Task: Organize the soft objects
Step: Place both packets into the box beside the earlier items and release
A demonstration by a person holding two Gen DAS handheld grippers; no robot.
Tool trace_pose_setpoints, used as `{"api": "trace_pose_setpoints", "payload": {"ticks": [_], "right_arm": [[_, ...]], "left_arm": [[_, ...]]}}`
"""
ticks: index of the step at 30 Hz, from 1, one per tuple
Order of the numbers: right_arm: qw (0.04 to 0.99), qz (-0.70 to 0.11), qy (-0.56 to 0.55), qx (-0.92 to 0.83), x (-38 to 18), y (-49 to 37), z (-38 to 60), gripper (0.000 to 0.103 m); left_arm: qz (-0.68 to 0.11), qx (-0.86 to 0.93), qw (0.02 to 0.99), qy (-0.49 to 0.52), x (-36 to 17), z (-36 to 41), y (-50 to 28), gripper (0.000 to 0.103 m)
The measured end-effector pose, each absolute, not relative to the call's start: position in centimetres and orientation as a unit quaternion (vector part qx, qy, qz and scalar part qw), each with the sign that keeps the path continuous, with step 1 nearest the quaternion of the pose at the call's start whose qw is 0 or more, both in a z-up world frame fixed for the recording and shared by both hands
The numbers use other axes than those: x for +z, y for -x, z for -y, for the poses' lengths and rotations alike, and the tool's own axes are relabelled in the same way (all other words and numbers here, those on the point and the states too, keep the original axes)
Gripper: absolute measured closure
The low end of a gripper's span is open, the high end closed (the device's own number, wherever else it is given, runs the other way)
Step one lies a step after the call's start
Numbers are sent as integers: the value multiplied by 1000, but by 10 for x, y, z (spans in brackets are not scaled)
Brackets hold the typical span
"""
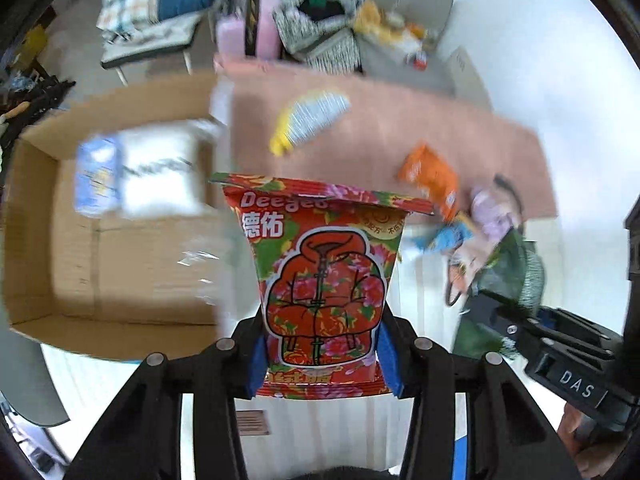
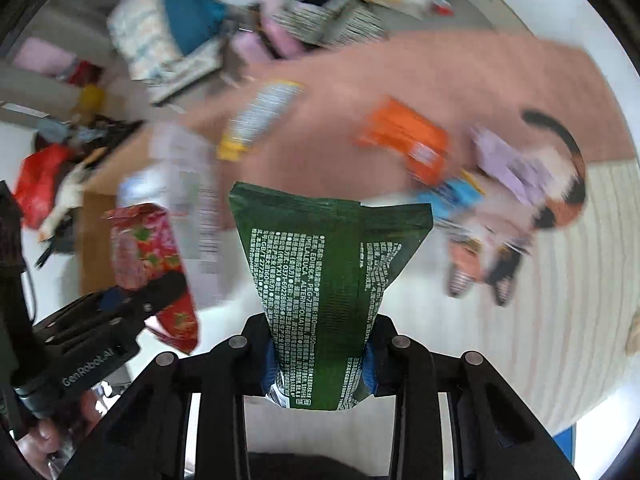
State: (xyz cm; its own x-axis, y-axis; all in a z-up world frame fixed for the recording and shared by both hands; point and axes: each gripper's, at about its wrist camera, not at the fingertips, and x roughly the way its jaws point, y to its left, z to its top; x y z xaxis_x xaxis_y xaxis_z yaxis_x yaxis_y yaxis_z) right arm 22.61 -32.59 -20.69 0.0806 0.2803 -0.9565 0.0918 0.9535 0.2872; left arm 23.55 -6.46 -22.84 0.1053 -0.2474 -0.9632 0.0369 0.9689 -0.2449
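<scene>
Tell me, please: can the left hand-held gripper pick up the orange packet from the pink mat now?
Probably not yet. The left hand-held gripper is already shut on the red flowered packet, so its jaws are full. The orange packet lies uncovered on the pink mat; nothing else blocks it.

left wrist view: looks steeply down from above, cardboard box [image 1: 120, 240] left of the pink mat [image 1: 400, 140] | right wrist view: same steep downward look, nearer the pink mat [image 2: 440, 80], box edge far left | shared: pink mat, its orange packet [image 1: 432, 180] [image 2: 404, 140]; each view catches the other gripper beside it
</scene>
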Motion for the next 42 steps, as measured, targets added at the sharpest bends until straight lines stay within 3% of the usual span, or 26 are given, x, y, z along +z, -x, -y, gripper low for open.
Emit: {"api": "trace_pose_setpoints", "payload": {"ticks": [5,8,13,20,29,37,39,40,41,42], "right_arm": [[732,-659,-119,123,-166,-235,209,69],[734,-659,-92,137,-160,-248,145,69],[713,-688,-62,119,-201,-275,59,69],[671,-737,-33,76,-286,-283,15,69],[636,-770,-10,42,-346,-288,1,69],[611,-791,12,31,-367,-291,-12,67],[609,-793,10,32,-365,-299,-13,52],[613,-789,8,36,-359,-300,-15,35],[618,-785,6,41,-351,-300,-16,25],[620,-783,5,42,-346,-300,-17,22]], "left_arm": [[-632,-60,767,91,-170,-23,-251,61],[-630,-29,770,91,-170,-73,-260,61],[-647,12,757,91,-206,-143,-281,61],[-704,34,702,98,-294,-209,-331,61],[-749,18,657,84,-356,-213,-366,61],[-764,15,639,89,-364,-218,-369,60],[-760,11,643,93,-354,-221,-369,59],[-759,7,645,91,-350,-221,-369,58],[-755,5,650,91,-341,-222,-367,56],[-750,4,655,94,-334,-223,-366,52]]}}
